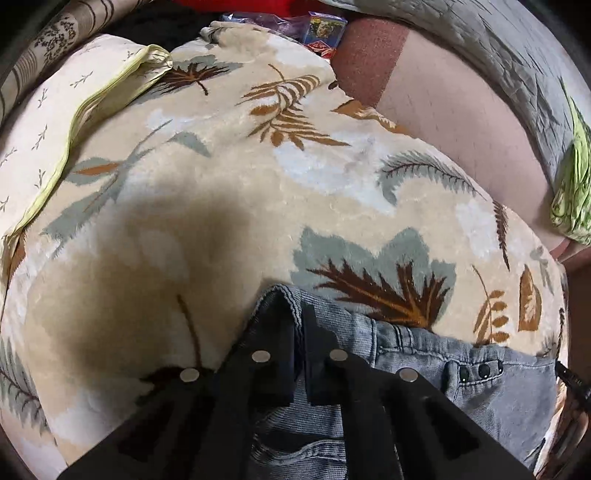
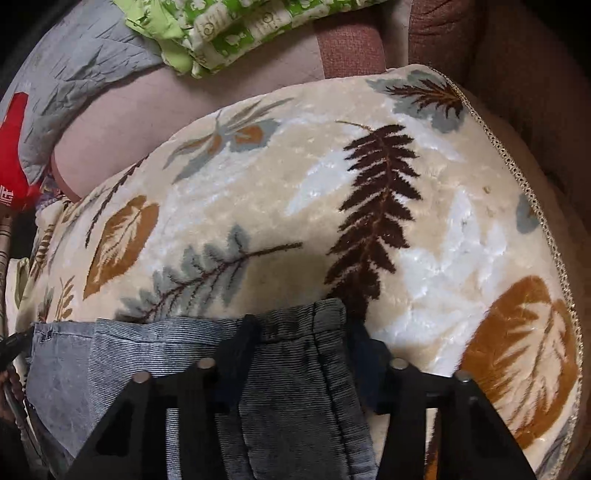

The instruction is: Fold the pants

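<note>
Grey-blue denim pants (image 1: 424, 354) lie on a cream blanket with a leaf pattern (image 1: 258, 192); the waistband with dark studs shows in the left wrist view. My left gripper (image 1: 300, 332) is shut, pinching the folded waistband edge between its two black fingers. In the right wrist view a corner of the pants (image 2: 110, 354) reaches onto the blanket (image 2: 424, 240). My right gripper (image 2: 306, 350) has its fingers well apart, and that flat corner of fabric lies between them, not bunched or pinched. The lower part of the pants is hidden under both grippers.
A cream pillow with green piping (image 1: 74, 122) lies at the left. A pinkish-brown sofa cushion (image 1: 461, 122), a grey quilt (image 1: 517, 62) and a green patterned cloth (image 2: 229, 33) lie beyond the blanket. The blanket's braided edge (image 2: 517, 177) runs along the right.
</note>
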`<state>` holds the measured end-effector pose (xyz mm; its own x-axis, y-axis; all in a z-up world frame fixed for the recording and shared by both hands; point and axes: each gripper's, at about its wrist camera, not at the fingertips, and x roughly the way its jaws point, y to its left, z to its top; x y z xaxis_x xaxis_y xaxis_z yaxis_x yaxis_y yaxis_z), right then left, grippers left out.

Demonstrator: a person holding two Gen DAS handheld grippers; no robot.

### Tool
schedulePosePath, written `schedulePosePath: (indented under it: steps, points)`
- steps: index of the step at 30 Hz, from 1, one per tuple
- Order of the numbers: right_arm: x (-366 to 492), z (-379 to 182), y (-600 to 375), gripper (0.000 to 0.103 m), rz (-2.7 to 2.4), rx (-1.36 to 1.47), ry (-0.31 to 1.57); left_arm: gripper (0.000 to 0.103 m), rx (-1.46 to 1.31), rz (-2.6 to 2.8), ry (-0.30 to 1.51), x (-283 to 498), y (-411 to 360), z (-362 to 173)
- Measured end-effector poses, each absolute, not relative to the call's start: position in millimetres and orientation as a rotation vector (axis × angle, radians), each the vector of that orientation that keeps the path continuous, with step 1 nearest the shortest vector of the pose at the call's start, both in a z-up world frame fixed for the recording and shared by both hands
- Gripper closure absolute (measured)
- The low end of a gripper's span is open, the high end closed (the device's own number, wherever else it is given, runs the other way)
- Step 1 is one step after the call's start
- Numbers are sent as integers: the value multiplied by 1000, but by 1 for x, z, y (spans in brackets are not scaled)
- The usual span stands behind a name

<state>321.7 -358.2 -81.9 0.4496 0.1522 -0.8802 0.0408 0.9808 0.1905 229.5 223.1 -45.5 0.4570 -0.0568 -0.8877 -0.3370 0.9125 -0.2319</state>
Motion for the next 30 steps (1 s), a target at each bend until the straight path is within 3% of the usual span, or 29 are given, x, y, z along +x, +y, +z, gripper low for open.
schedulePosePath:
  steps: [2,3,4,5,6,8,9,10,17,23,28,30]
  points:
    - [320,-76,-361,52,71,213,1097,100,-407,164,1086,229,224,-46]
    - [322,-76,-362,35,62,219,1098,96,-407,159,1085,230,224,-47]
    - [324,-78,-364,26,51,230,1110,93,-420,150,1087,229,224,-49]
    - [325,-80,-367,25,51,248,1111,86,-450,135,1080,229,226,-49]
    - [325,-81,-365,27,53,240,1107,86,-457,139,1075,231,227,-49]
    - [328,-81,-358,55,54,195,1106,101,-397,158,1089,236,222,-50]
    - [329,-79,-359,80,37,193,1110,101,-389,160,1083,241,221,-51]
    - [328,-75,-362,84,45,214,1107,101,-389,161,1074,239,221,-47]
    - [290,-3,-372,85,52,246,947,101,-389,122,886,192,221,34]
    - [209,71,-381,85,96,305,756,101,-386,44,677,83,225,114]
    - [98,81,-396,84,128,354,671,99,-417,12,628,-28,239,106]
    - [57,57,-401,78,112,379,685,94,-396,12,722,-52,241,75]
